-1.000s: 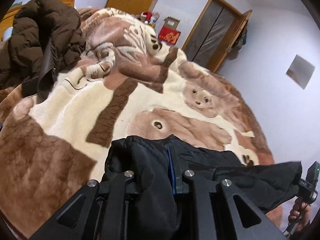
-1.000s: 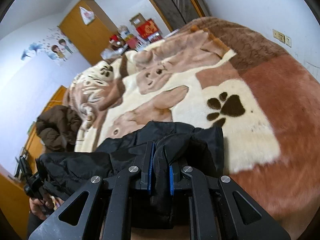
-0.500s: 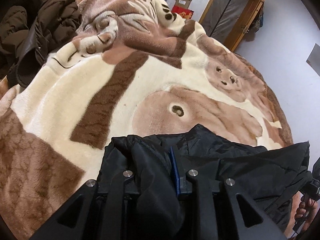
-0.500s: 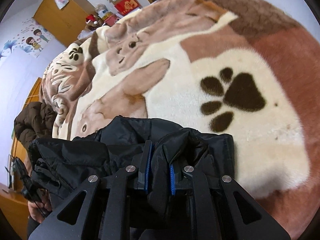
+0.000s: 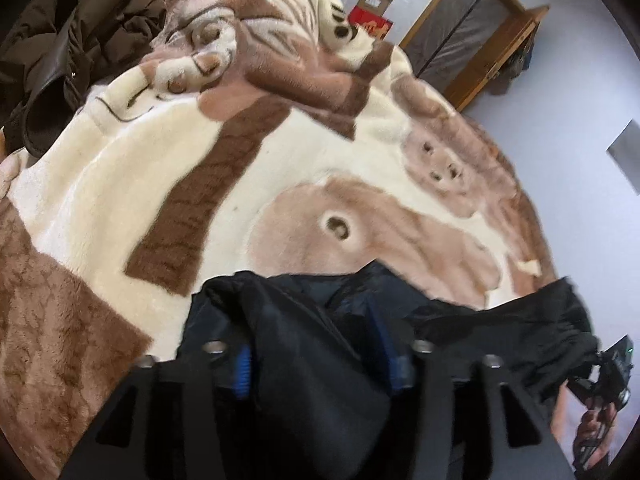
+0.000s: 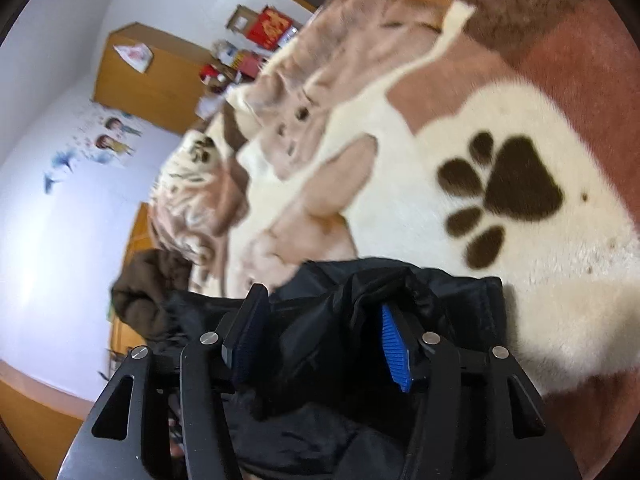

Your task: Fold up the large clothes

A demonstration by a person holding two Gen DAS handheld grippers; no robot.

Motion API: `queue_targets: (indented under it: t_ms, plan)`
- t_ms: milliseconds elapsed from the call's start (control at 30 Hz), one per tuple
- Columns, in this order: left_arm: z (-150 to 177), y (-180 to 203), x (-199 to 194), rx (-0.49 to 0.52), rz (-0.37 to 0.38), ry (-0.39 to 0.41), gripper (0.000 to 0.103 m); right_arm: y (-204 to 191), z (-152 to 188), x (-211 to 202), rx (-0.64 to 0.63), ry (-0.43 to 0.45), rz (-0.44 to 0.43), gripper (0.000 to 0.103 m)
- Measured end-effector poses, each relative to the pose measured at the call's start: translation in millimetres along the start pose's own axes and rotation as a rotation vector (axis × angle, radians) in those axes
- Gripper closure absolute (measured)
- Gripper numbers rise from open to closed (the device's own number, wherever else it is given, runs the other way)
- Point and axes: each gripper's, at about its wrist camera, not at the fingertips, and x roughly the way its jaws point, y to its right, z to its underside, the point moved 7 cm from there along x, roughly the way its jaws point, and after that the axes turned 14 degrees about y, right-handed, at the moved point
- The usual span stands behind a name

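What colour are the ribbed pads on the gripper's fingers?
Blue. The right gripper's pads show it best in the right wrist view, against the black jacket.

Bed covered by plush blanket [image 5: 132, 184], cream and brown, animal and paw-print pattern. Black jacket [image 5: 320, 344] lies bunched on blanket at near edge. Brown padded coat [image 5: 80, 32] heaped on blanket at far left side.

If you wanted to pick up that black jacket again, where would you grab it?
Probably the black jacket by its raised, bunched near edge, coming from above on the near side: those folds stand proud of the blanket, where both the left gripper and right gripper have just opened.
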Motion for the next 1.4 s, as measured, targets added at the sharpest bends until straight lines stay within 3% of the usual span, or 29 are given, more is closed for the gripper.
queue_targets:
  t_ms: [67,167,300,467,567,633,767,967,1133,1400]
  plan:
    - [-8,5,-11,-0.017,0.025,0.029,0.032,-6,-2,-4,-0.004,0.022,0.006,0.047]
    - [-19,10,-25,-0.021,0.042,0.072,0.025,-8,-7,-11,0.009,0.074,0.021,0.045]
    - [-19,12,-31,-0.009,0.031,0.072,0.024,-12,-15,-21,-0.023,0.162,0.074,0.044]
    - [-19,11,-36,-0.023,0.037,0.095,0.022,-39,-2,-31,-0.209,0.221,0.108,0.044]
    - [-18,9,-34,-0.038,0.034,0.094,0.019,-52,25,-19,-0.343,0.172,0.126,0.044]
    - [-19,7,-33,-0.051,0.037,0.097,0.016,-52,51,1,-0.459,0.094,0.17,0.044]
    - [-24,2,-38,-0.029,0.009,0.123,0.01,-18,84,43,-0.553,-0.042,0.294,0.044]
    - [-24,-5,-44,0.011,-0.013,0.127,0.01,-2,81,56,-0.571,-0.025,0.299,0.042]
    - [-6,7,-43,0.035,0.016,0.105,0.01,5,78,62,-0.577,-0.03,0.312,0.04]
    - [42,67,-25,0.24,0.061,0.008,0.01,-4,79,60,-0.602,-0.001,0.339,0.04]
